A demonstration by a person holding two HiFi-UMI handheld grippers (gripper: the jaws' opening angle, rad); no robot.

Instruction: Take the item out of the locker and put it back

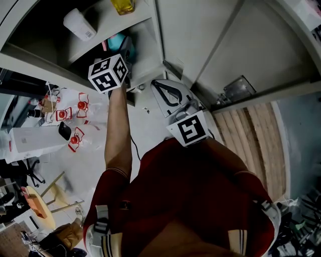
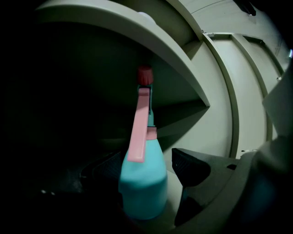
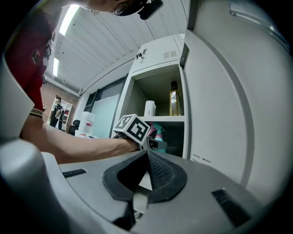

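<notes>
A teal spray bottle (image 2: 143, 183) with a pink trigger and a red nozzle cap stands upright on the locker's lower shelf (image 1: 145, 37). My left gripper (image 2: 137, 163) reaches into that compartment, open, with a jaw on each side of the bottle's body; a thin gap shows at the right fingertip (image 2: 179, 159), and the left jaw is lost in shadow. In the head view the left gripper (image 1: 120, 62) sits at the shelf mouth beside the bottle (image 1: 117, 42). My right gripper (image 3: 145, 171) is shut on nothing and held back from the locker, close to the body (image 1: 159, 86).
The upper shelf holds a white bottle (image 1: 79, 24) and an amber bottle (image 1: 123, 6). Closed grey locker doors (image 1: 200, 35) run to the right. A table (image 1: 30, 140) with several red-and-white bottles stands at the left.
</notes>
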